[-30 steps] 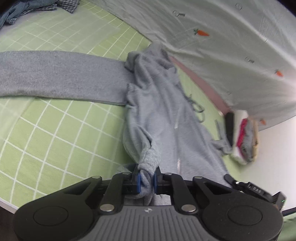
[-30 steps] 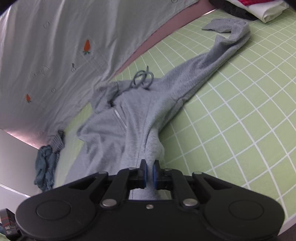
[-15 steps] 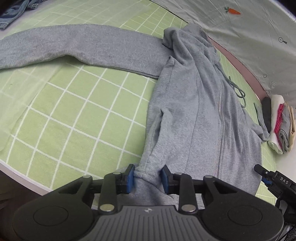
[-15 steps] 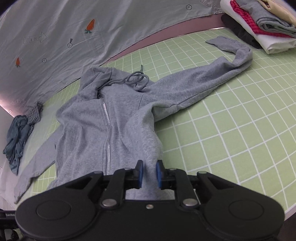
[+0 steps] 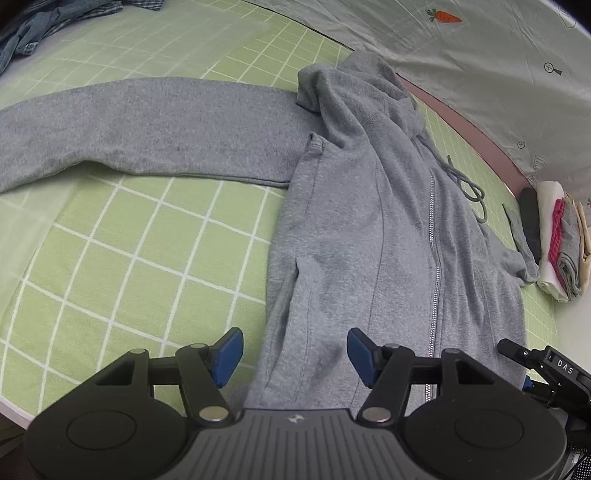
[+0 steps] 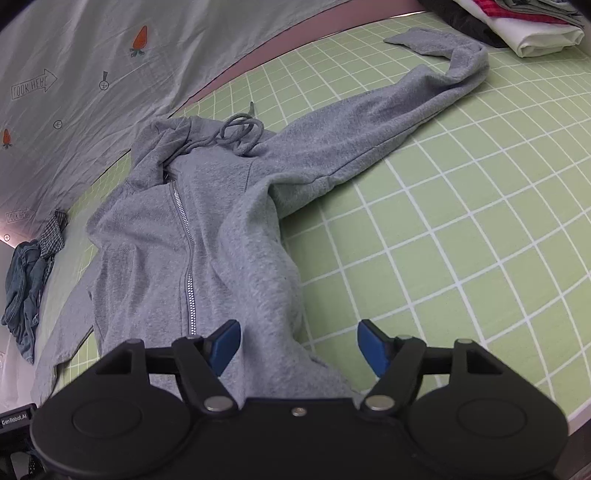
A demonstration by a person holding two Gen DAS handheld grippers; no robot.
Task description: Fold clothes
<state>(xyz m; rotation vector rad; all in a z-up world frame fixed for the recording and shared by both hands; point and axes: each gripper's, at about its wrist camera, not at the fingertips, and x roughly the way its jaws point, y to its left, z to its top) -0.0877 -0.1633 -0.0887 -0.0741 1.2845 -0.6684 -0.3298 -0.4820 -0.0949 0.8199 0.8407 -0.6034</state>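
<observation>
A grey zip hoodie lies flat on the green checked sheet, zipper up, hood at the far end and both sleeves spread sideways. My left gripper hovers over the hem's left corner. Its jaws are opening, and the blue pads stand apart from the cloth that lies between them. My right gripper is over the hem's right corner. Its jaws are opening too, with cloth under the gap but not pinched. The other gripper's black body shows at the lower right of the left wrist view.
A stack of folded clothes sits at the right end of the bed. A crumpled blue denim garment lies at the left end. A pale carrot-print sheet hangs behind. The mattress edge runs close under both grippers.
Both grippers let go of the hoodie's hem and their jaws spread wide. The hoodie, held bunched and lifted before, now lies flat on the sheet. Both grippers tilted further down.
</observation>
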